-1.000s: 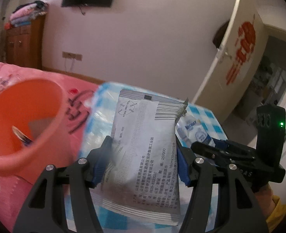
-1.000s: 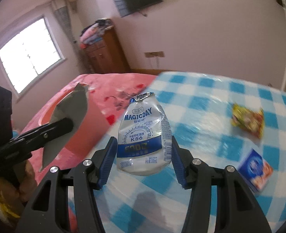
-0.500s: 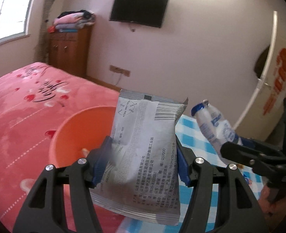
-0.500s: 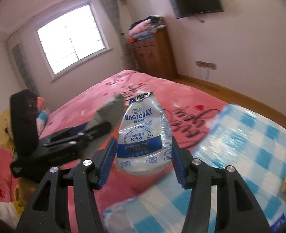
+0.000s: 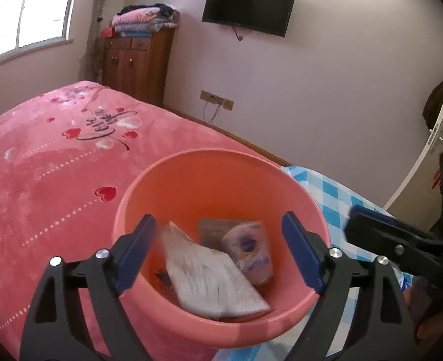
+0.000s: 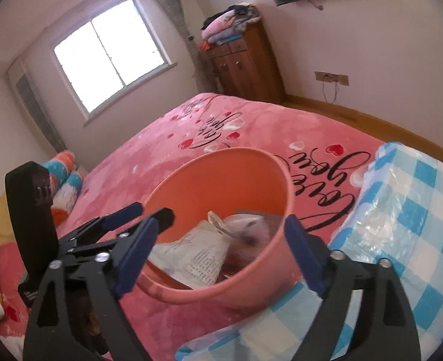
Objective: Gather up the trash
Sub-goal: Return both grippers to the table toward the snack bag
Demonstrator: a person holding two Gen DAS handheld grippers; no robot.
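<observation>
**Now both pieces are in the bin**

Your left claw [image 5: 218,252] and right claw [image 6: 221,249] have just been opening and stand wide, empty, above the bin [image 5: 191,162]. Wrapper [image 5: 209,279] and pouch [image 5: 251,252] lie inside. Whether more trash waits on the checked surface [image 6: 417,210] is unseen. Beyond: bed [image 5: 40,165], cabinet [image 5: 137,60].

The bucket [image 5: 221,186] stands on the bed [image 5: 40,180], at the bed's edge beside the checked table [image 6: 417,210]. In the bucket lie a flat printed packet [image 5: 209,279] and, touching it on its right, a pouch [image 5: 251,249]. Behind the bed, a cabinet [image 5: 137,63] stands against the wall, folded clothes [image 5: 146,21] on top.
</observation>
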